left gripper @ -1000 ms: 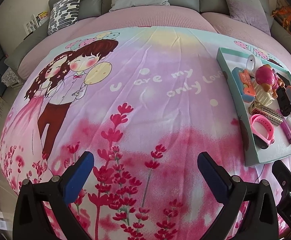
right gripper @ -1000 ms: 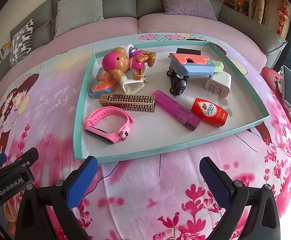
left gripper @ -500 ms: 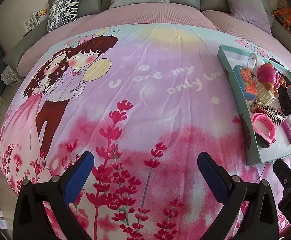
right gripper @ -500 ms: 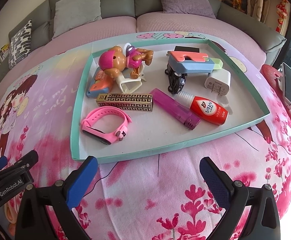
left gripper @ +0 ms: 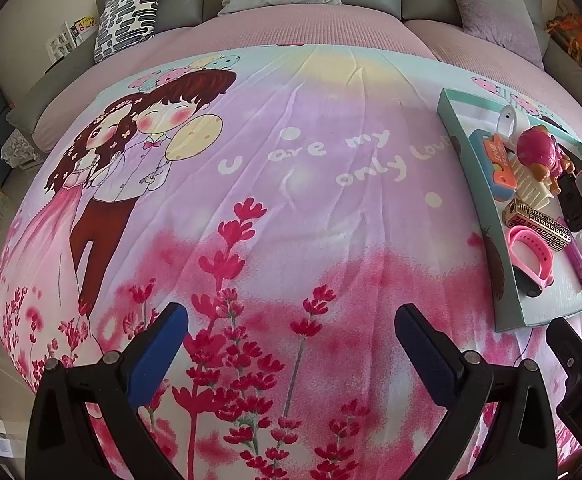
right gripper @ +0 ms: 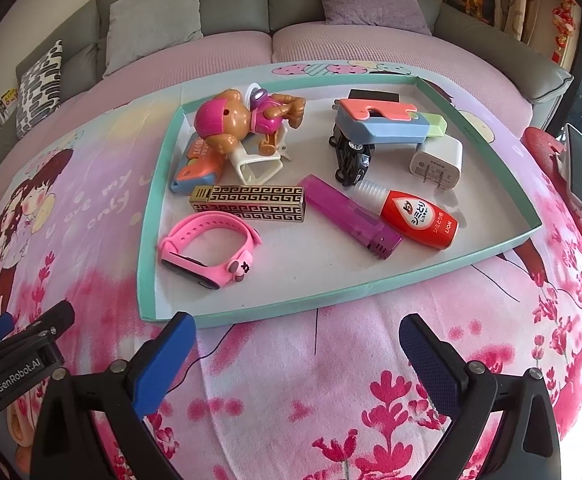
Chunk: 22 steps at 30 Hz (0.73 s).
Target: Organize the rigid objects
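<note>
A teal-rimmed tray [right gripper: 147, 240] lies on the printed blanket and holds several objects: a pink watch band [right gripper: 207, 252], a gold patterned box [right gripper: 251, 202], a purple lighter [right gripper: 351, 216], a red bottle [right gripper: 419, 216], a white charger [right gripper: 437, 164], a black toy car [right gripper: 351, 158], a pink toy dog [right gripper: 235, 120]. My right gripper [right gripper: 297, 352] is open and empty just before the tray's near rim. My left gripper [left gripper: 291, 340] is open and empty over bare blanket, with the tray [left gripper: 507, 312] at its right.
A grey sofa with cushions [right gripper: 151, 12] runs along the back. A phone on a red stand [right gripper: 581, 168] sits at the right edge. The left gripper's body [right gripper: 15, 360] shows at the right wrist view's lower left.
Both views have shifted slightly; the tray sits a little lower and left in the right wrist view. Both grippers stay open and empty.
</note>
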### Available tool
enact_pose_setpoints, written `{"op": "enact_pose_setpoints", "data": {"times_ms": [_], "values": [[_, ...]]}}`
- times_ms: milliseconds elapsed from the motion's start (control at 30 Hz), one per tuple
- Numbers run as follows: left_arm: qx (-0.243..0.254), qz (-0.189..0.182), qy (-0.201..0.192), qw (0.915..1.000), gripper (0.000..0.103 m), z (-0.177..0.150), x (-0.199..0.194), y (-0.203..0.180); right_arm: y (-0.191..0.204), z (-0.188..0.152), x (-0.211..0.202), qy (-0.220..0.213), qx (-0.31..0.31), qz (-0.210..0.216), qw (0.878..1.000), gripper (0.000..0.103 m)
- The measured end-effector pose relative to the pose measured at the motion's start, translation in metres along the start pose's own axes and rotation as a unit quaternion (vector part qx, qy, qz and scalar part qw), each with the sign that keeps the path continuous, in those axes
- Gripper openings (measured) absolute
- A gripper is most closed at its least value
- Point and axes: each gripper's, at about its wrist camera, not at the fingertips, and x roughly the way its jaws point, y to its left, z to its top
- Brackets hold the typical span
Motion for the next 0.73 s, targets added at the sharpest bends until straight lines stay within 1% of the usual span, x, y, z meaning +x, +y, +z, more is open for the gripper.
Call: {"op": "enact_pose_setpoints", "data": {"times_ms": [733], "values": [[0.002,0.005,-0.006,1.0000,0.103,0.0006,-0.0016,-0.0010,-0.0002,0.0000,0.0004,0.000,0.000,0.000,1.000,0.103]]}}
